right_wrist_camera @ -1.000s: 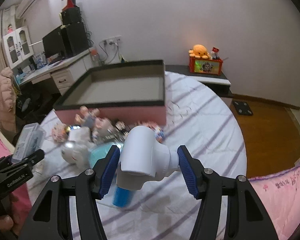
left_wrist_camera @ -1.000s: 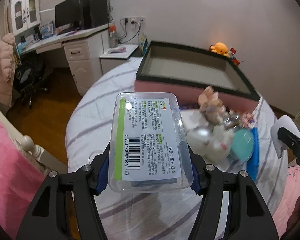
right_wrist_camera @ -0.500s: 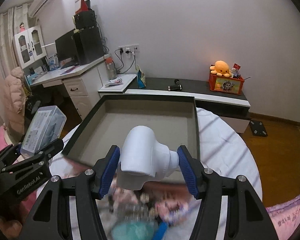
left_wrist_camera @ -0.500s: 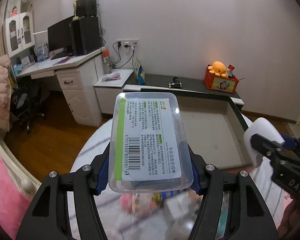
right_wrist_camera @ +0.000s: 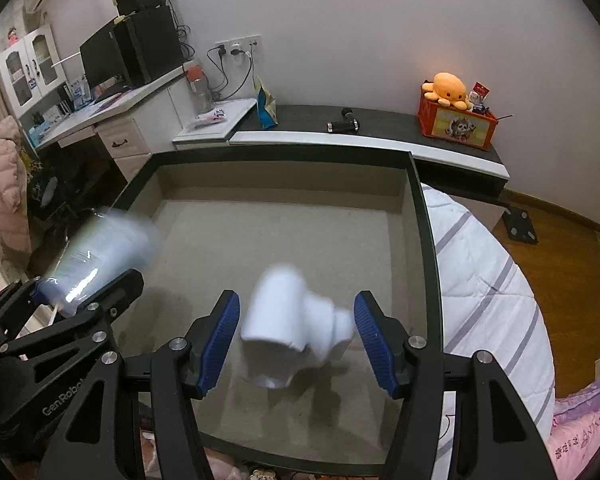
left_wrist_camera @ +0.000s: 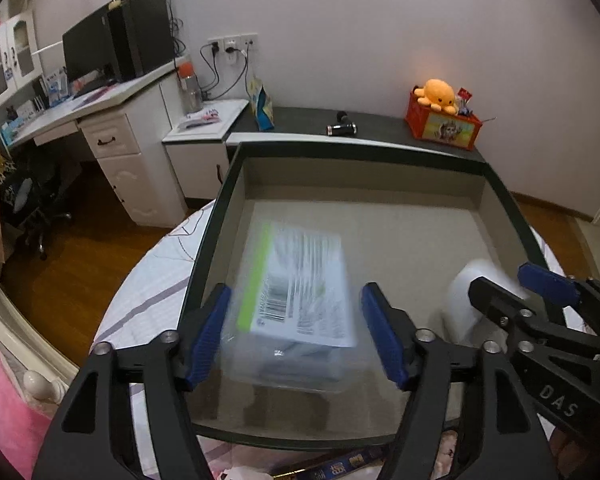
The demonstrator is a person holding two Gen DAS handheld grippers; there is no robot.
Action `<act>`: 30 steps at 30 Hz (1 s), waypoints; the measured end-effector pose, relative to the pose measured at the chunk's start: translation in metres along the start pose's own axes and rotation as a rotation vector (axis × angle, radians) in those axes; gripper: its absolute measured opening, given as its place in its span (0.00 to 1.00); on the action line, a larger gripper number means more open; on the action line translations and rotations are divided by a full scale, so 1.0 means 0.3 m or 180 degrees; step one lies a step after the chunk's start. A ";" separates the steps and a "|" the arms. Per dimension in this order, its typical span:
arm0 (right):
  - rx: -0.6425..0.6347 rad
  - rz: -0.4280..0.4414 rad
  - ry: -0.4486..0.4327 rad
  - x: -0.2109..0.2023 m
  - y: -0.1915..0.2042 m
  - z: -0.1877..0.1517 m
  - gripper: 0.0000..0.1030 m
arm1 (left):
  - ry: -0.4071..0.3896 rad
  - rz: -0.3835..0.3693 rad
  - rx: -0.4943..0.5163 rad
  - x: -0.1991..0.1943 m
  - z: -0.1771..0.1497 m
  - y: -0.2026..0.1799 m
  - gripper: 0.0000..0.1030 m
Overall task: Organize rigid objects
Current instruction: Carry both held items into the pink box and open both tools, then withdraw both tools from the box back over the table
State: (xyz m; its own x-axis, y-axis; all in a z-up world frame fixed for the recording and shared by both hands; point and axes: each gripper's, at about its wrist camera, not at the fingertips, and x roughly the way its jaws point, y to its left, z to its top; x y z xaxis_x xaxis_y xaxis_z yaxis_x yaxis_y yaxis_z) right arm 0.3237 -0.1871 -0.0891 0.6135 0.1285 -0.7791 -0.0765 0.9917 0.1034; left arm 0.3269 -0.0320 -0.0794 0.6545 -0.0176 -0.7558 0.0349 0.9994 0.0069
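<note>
A large open box with a dark rim and beige floor stands on the round table; its rim also shows in the right wrist view. My left gripper is open over the box; the clear plastic box with a barcode label is blurred, loose between the pads. It shows in the right wrist view too. My right gripper is open; the white pipe fitting is blurred, apart from both pads, over the box floor. The right gripper shows at the right of the left wrist view.
Toys and small items lie on the striped tablecloth in front of the box. A white desk with a monitor stands far left, a low dark shelf with an orange toy box behind.
Both grippers moved forward and down over the large box and opened. The clear plastic box and the white fitting have come loose from the pads and are dropping into the box.
</note>
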 end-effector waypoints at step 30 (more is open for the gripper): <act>0.0173 -0.0045 -0.0781 -0.582 0.060 -0.278 1.00 | -0.0767 0.0321 -0.0153 -0.650 -0.229 0.135 1.00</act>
State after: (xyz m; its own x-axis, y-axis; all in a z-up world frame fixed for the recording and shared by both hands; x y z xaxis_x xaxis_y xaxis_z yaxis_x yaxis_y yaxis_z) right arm 0.1496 -0.1913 -0.0029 0.7873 0.1034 -0.6079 -0.0283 0.9909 0.1319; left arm 0.1487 0.0141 0.0234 0.8140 0.0812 -0.5752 -0.0719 0.9967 0.0388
